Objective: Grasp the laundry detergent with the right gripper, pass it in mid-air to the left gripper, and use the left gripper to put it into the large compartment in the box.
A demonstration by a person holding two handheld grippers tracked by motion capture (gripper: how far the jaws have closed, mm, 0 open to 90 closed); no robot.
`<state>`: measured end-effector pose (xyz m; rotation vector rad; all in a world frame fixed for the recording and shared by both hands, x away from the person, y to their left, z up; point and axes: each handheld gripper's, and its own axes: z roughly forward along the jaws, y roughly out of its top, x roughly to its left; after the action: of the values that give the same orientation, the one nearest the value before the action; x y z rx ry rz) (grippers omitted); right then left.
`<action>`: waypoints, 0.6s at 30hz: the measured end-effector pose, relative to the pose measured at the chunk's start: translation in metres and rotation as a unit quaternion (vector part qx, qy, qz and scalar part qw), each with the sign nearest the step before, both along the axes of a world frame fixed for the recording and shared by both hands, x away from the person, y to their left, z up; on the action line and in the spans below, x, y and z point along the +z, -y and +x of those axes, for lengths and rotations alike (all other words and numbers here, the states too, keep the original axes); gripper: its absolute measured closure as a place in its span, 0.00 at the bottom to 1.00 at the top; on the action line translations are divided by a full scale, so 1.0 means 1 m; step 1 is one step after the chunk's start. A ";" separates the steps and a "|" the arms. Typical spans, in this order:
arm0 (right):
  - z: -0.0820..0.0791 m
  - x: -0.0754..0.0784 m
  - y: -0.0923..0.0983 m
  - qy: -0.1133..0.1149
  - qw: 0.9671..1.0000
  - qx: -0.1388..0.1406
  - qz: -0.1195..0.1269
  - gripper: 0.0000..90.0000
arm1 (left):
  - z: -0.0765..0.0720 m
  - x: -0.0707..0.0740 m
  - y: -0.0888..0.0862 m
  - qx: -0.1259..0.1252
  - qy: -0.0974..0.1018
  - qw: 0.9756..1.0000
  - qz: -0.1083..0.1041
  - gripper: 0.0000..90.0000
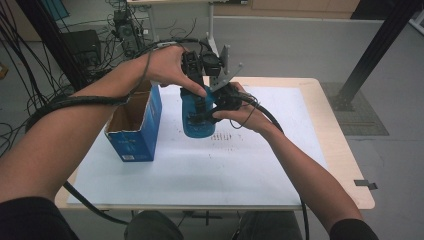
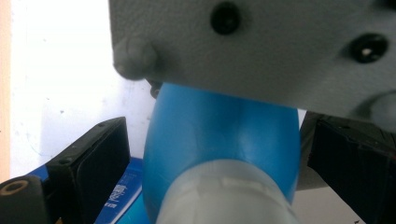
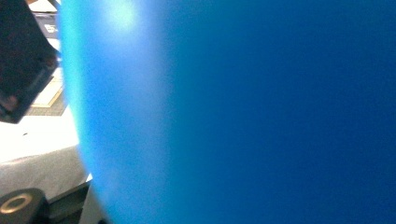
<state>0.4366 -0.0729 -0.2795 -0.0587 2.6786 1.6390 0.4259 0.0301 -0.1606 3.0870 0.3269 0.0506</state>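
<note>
Both tongs [image 1: 200, 107] pinch blue bottle [image 1: 197, 120]; open blue box [image 1: 135, 127] stands beside.

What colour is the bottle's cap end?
Pale grey-white on the blue bottle; cap shows best in the left gripper view.

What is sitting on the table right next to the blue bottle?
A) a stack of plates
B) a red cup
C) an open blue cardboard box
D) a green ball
C: in the high view an open blue cardboard box stands on the white table, just left of the blue bottle that the grippers hold.
</note>
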 end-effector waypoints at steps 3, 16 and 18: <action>0.000 0.000 0.001 0.000 1.000 -0.002 0.000 0.49 | 0.000 0.000 0.000 0.000 0.000 1.000 0.001 0.06; -0.001 0.001 0.001 0.003 1.000 0.000 0.002 0.49 | -0.002 0.001 0.001 -0.002 0.000 1.000 -0.001 0.06; -0.001 0.001 0.000 0.003 1.000 0.000 0.003 0.49 | -0.002 0.001 0.001 0.000 0.000 1.000 -0.001 0.06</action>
<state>0.4360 -0.0733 -0.2786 -0.0622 2.6703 1.6435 0.4240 0.0294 -0.1593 3.0854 0.3261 0.0492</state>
